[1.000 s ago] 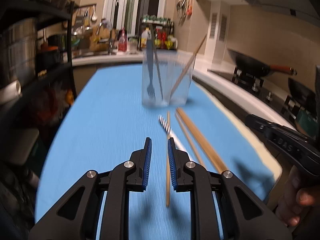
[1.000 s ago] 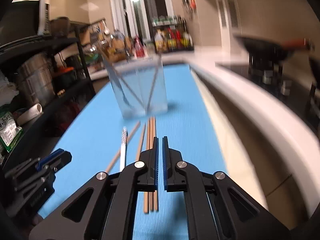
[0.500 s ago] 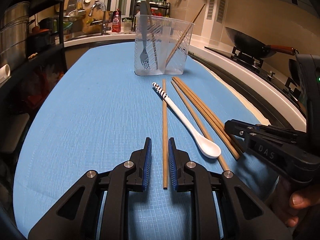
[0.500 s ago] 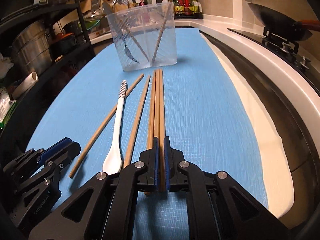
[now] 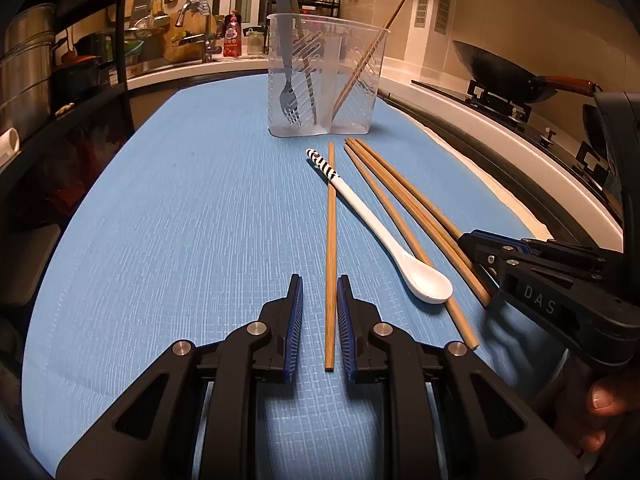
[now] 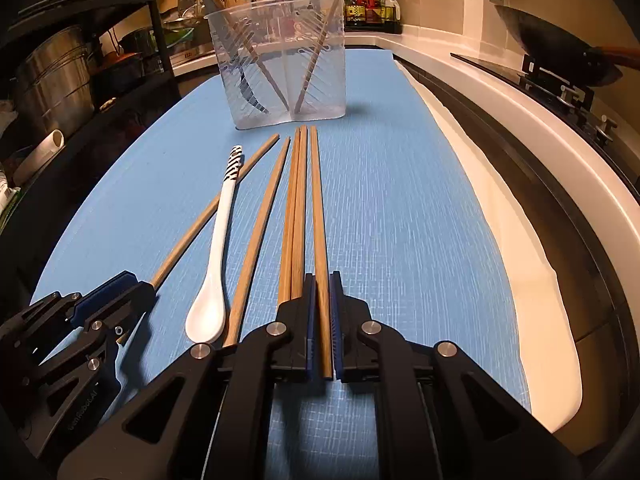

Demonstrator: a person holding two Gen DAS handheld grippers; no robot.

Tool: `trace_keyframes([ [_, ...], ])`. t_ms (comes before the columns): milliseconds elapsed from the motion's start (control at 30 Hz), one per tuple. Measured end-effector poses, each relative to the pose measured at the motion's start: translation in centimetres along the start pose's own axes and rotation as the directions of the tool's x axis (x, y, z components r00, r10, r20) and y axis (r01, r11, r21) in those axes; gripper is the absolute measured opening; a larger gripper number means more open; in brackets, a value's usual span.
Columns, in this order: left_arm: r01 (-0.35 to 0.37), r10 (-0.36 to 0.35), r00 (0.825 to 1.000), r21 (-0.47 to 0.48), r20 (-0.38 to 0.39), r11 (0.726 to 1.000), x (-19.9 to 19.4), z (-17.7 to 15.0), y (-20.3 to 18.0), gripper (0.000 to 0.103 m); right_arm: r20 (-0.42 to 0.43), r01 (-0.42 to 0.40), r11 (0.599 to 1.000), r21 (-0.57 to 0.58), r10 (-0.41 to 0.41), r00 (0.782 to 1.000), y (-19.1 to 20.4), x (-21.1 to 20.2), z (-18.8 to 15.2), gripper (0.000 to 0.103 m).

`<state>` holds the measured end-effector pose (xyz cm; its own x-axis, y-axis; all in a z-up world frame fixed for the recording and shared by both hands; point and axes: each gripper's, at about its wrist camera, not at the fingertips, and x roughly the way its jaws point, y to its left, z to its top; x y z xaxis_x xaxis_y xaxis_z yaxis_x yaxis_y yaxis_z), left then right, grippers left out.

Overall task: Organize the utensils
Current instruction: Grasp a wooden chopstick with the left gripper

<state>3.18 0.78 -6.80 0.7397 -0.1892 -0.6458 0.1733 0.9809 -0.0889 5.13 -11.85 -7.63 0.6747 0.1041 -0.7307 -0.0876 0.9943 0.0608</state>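
A clear plastic utensil holder stands at the far end of the blue mat, with a fork and chopsticks leaning inside. A white spoon and several wooden chopsticks lie in front of it. My left gripper straddles the leftmost chopstick near its close end, and a gap shows beside each pad. My right gripper is shut on the rightmost chopstick, low at the mat. Each gripper shows in the other's view: the right gripper and the left gripper.
A black rack with steel pots stands along the left. To the right run the white counter edge and a stove with a dark wok. A sink and bottles sit behind the holder. A hand holds the right gripper.
Both grippers have come down toward the mat and tipped downward. The right gripper, which had nothing between its jaws, now has the rightmost chopstick between its pads. The left jaws stand at the same width.
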Motion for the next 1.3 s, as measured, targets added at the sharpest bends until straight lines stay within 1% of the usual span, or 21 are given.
trace_keyframes([
  [300,-0.012,0.012,1.0,0.015,0.002,1.0,0.1,-0.1,-0.1,0.018,-0.002,-0.002,1.0,0.007,0.002,1.0,-0.1,0.1,0.1,0.006],
  [367,-0.029,0.029,1.0,0.038,0.0,0.999,0.1,-0.1,-0.4,0.016,-0.002,0.002,1.0,0.012,-0.002,1.0,-0.2,0.1,0.1,0.006],
  [400,-0.055,0.055,0.998,0.05,0.002,0.997,0.1,-0.1,-0.5,0.006,-0.002,0.006,1.0,0.015,-0.006,1.0,-0.2,0.1,0.1,0.006],
  [433,-0.07,0.07,0.998,0.049,0.004,0.996,0.1,-0.1,-0.4,0.007,-0.001,0.011,1.0,0.017,-0.011,1.0,-0.3,0.1,0.1,0.006],
  [600,-0.152,0.153,0.988,-0.027,0.01,0.988,-0.1,0.0,1.7,0.007,-0.003,0.036,0.999,0.024,-0.036,0.999,-0.4,0.0,0.0,0.006],
  [700,-0.159,0.16,0.987,-0.053,0.01,0.986,-0.2,0.0,2.3,0.007,-0.002,0.045,0.998,0.032,-0.045,0.999,-0.6,0.0,0.0,0.006],
  [833,-0.163,0.165,0.986,-0.065,0.014,0.984,-0.2,0.0,2.5,0.007,-0.001,0.051,0.998,0.033,-0.051,0.999,-0.5,0.0,0.0,0.007],
  [1033,-0.243,0.246,0.969,-0.112,0.016,0.964,-0.4,-0.2,3.6,0.007,0.001,0.074,0.997,0.037,-0.075,0.997,-0.6,0.1,0.0,0.007],
  [1167,-0.223,0.227,0.974,-0.122,0.016,0.967,-0.4,-0.1,4.0,0.007,0.003,0.083,0.996,0.027,-0.083,0.997,-0.4,0.1,0.0,0.007],
  [1300,-0.222,0.226,0.974,-0.124,0.02,0.967,-0.3,-0.1,4.0,0.007,0.004,0.082,0.996,0.027,-0.082,0.997,-0.4,0.1,0.0,0.007],
])
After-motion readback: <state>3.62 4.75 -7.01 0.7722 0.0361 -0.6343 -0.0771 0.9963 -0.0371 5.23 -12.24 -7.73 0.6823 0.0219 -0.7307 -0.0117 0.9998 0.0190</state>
